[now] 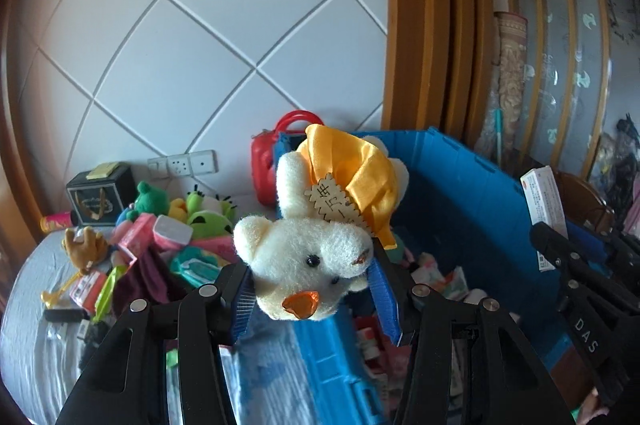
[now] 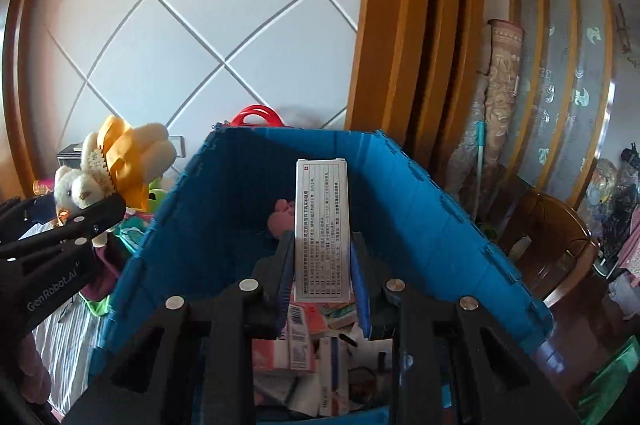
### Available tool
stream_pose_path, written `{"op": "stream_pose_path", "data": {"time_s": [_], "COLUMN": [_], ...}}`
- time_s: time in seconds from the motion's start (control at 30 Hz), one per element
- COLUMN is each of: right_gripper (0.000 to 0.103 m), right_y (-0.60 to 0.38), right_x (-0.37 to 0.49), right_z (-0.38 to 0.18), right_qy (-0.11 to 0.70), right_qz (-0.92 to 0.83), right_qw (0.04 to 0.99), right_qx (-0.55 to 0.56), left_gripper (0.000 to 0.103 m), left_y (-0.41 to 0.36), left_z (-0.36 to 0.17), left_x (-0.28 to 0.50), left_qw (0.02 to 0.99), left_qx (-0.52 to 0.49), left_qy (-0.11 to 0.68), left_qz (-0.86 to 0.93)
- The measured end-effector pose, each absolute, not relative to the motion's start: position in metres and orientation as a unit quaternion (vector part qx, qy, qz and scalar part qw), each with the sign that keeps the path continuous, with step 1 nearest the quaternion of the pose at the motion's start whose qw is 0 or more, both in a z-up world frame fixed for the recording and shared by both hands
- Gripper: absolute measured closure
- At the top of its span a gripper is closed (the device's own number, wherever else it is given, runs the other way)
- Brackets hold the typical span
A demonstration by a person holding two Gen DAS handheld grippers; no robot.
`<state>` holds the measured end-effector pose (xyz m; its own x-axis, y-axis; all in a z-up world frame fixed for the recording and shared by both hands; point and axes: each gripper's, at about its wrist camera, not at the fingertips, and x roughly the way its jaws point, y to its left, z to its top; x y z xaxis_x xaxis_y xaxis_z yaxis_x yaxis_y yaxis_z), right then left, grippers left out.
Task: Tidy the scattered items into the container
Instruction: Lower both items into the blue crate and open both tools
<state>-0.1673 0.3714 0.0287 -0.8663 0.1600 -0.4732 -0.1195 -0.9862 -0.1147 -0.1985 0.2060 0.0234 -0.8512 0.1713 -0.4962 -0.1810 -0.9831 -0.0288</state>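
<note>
My left gripper (image 1: pixel 312 285) is shut on a cream plush bear (image 1: pixel 308 257) with a yellow ribbon and a small wooden tag; it hangs head-down over the left rim of the blue crate (image 1: pixel 472 185). In the right wrist view the same plush bear (image 2: pixel 104 173) shows at the left, beside the blue crate (image 2: pixel 420 209). My right gripper (image 2: pixel 322 281) is shut on a tall white box (image 2: pixel 321 225) printed with text, held upright above the crate's inside. That white box (image 1: pixel 544 201) also appears at the right of the left wrist view. Boxes and packets lie in the crate.
A pile of scattered items (image 1: pixel 160 245) lies on the grey striped bedcover: green plush frogs (image 1: pixel 200 213), a brown plush (image 1: pixel 84 249), packets, a dark cloth. A black box (image 1: pixel 100 197) and a red bag (image 1: pixel 272 161) stand by the tiled wall. A wooden chair (image 2: pixel 560 237) stands right of the crate.
</note>
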Motion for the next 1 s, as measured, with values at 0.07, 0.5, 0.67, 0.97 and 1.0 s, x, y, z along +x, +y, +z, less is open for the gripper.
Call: {"op": "stream_pose_path", "data": {"time_s": [0.07,0.5,0.67,0.97,1.0], "right_gripper": [0.077,0.077,0.077,0.077,0.074], "right_y": [0.399,0.461,0.462,0.466,0.468], "right_x": [-0.165,-0.177,-0.183,-0.186,-0.186], "right_z": [0.022,-0.025,-0.036,-0.038,-0.037], "right_qy": [-0.036,-0.049,-0.057,-0.062,-0.061], "right_qz": [0.963,0.94,0.929,0.92,0.92], "right_qw": [0.078,0.054,0.052,0.07,0.072], "right_qx": [-0.255,-0.335,-0.362,-0.381,-0.381], "left_gripper": [0.053,0.053,0.052,0.032,0.027], "left_y": [0.235,0.334,0.338,0.336,0.336], "left_z": [0.019,-0.031,-0.045,-0.049,-0.048], "left_x": [-0.197,-0.197,-0.201,-0.2,-0.199], "left_qw": [0.098,0.11,0.104,0.102,0.102], "left_qx": [-0.27,-0.407,-0.443,-0.455,-0.452], "left_qy": [0.018,0.056,0.064,0.069,0.069], "left_qz": [0.958,0.905,0.888,0.882,0.883]}}
